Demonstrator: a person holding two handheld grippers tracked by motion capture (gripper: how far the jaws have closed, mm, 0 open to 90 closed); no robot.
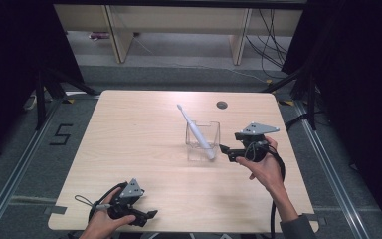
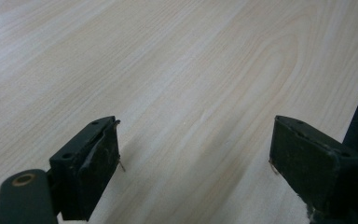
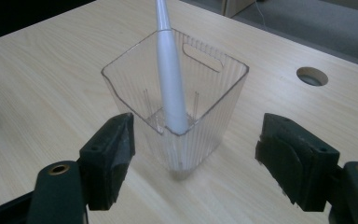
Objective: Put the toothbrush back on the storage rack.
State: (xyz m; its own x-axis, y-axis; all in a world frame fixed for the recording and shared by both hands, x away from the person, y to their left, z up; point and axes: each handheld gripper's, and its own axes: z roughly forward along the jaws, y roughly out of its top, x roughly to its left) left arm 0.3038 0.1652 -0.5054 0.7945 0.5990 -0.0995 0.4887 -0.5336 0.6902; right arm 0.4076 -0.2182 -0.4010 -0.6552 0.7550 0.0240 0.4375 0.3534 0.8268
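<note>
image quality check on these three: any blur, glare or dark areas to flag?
High view: the light wooden table is evenly lit, surroundings fall to near black, and the clear plastic container is faint against the wood. Left gripper view: soft overall, with glare washing out the wood at top left. Right gripper view: the white toothbrush is sharp, while the near jaws of the right gripper are slightly soft.

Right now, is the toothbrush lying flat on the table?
No, the toothbrush stands tilted inside the clear plastic cup, its handle end at the bottom and its thin neck rising above the rim.
</note>
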